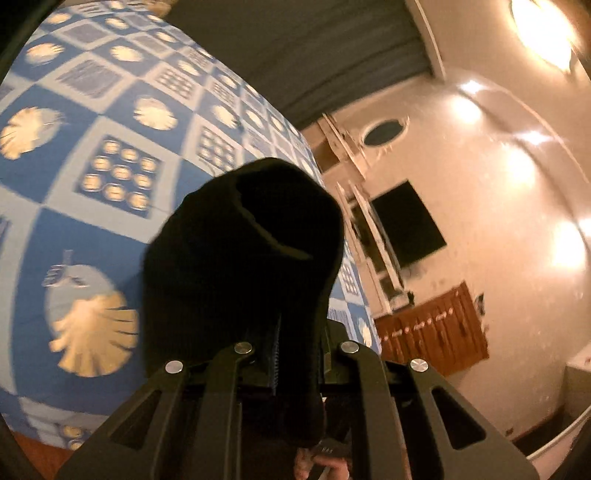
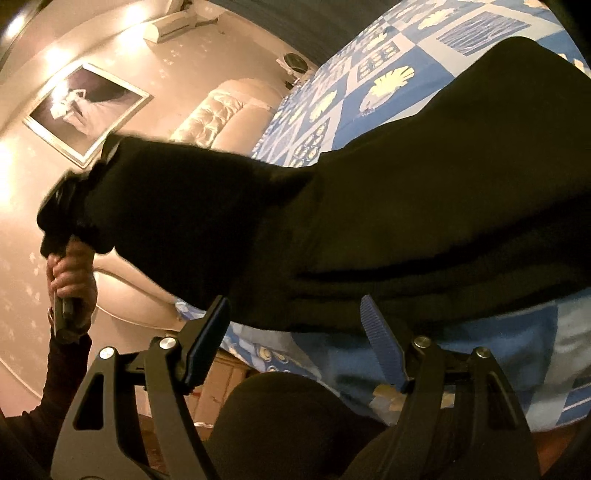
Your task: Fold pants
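Observation:
The black pants [image 2: 388, 206] stretch across the blue patterned bedspread [image 2: 369, 85], one end lifted to the left. My left gripper [image 1: 291, 354] is shut on a bunched end of the pants [image 1: 243, 251] and holds it above the bed; it also shows in the right wrist view [image 2: 66, 206], gripping the cloth at the far left. My right gripper [image 2: 295, 325] is open, its blue-padded fingers [image 2: 382, 339] just under the near edge of the pants, nothing between them.
The bedspread [image 1: 92, 155] fills the left of the left wrist view. A cream padded headboard [image 2: 221, 114], a framed picture [image 2: 85, 110] and a wall air conditioner [image 2: 170, 26] are behind. A dark wall screen [image 1: 406, 221] and wooden cabinet [image 1: 432, 332] stand right.

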A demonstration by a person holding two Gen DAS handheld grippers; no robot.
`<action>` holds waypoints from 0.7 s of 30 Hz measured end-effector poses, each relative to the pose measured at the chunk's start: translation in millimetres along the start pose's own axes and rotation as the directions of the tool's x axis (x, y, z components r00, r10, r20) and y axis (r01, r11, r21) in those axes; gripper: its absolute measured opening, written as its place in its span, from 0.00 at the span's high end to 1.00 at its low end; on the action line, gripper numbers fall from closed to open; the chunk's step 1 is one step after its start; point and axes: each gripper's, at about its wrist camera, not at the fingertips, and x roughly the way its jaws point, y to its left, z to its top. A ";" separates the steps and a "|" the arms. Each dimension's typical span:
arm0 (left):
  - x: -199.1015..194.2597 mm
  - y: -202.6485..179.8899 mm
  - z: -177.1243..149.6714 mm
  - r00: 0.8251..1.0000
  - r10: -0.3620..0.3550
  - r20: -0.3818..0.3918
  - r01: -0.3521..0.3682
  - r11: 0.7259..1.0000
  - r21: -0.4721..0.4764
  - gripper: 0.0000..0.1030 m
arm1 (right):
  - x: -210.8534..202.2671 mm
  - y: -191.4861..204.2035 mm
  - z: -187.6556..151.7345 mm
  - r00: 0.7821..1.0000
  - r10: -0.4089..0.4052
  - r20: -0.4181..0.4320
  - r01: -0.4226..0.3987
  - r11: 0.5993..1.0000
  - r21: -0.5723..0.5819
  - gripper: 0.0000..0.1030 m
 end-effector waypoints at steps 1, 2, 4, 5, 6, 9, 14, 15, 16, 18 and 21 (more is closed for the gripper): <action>13.4 -8.1 -1.3 1.000 0.007 -0.014 -0.007 1.000 0.013 0.87 | -3.5 -0.7 -1.8 1.000 0.009 0.007 -0.009 1.000 0.006 0.29; 26.6 -14.3 -3.0 1.000 0.013 -0.028 -0.012 1.000 0.021 0.87 | -6.8 -2.3 -2.2 1.000 0.015 0.013 -0.015 1.000 0.011 0.29; 60.8 -24.8 -7.8 0.998 0.018 -0.067 -0.016 1.000 0.020 0.87 | -12.7 -5.5 -3.6 0.999 0.033 0.024 -0.033 0.999 0.030 0.29; 76.0 -27.5 -10.3 0.996 0.019 -0.089 -0.017 1.000 0.018 0.87 | -15.9 -8.4 -4.2 0.999 0.038 0.032 -0.040 0.998 0.045 0.29; 98.8 -31.7 -13.9 0.993 0.030 -0.117 -0.027 0.999 0.027 0.87 | -18.5 -10.0 -5.6 0.998 0.041 0.038 -0.043 0.997 0.056 0.29; 139.3 -41.9 -28.4 0.982 0.091 -0.166 -0.078 0.994 0.082 0.87 | -26.7 -18.3 -8.1 0.997 0.056 0.054 -0.061 0.993 0.098 0.29; 199.2 -38.1 -48.4 0.954 0.176 -0.243 -0.150 0.981 0.122 0.86 | -43.2 -32.6 -14.1 0.994 0.075 0.082 -0.088 0.981 0.171 0.29; 212.4 -38.9 -55.5 0.942 0.214 -0.259 -0.179 0.972 0.152 0.86 | -46.6 -35.1 -16.0 0.993 0.074 0.087 -0.089 0.979 0.182 0.29; 221.6 -39.4 -59.9 0.932 0.240 -0.270 -0.199 0.965 0.172 0.86 | -49.5 -38.6 -17.0 0.993 0.071 0.093 -0.089 0.977 0.196 0.29; 241.1 -37.6 -70.5 0.911 0.290 -0.292 -0.236 0.950 0.206 0.85 | -52.2 -42.8 -16.9 0.992 0.072 0.101 -0.093 0.973 0.213 0.29; 262.6 -32.1 -85.3 0.883 0.344 -0.320 -0.280 0.932 0.232 0.80 | -56.9 -48.4 -17.9 0.992 0.060 0.112 -0.085 0.968 0.235 0.29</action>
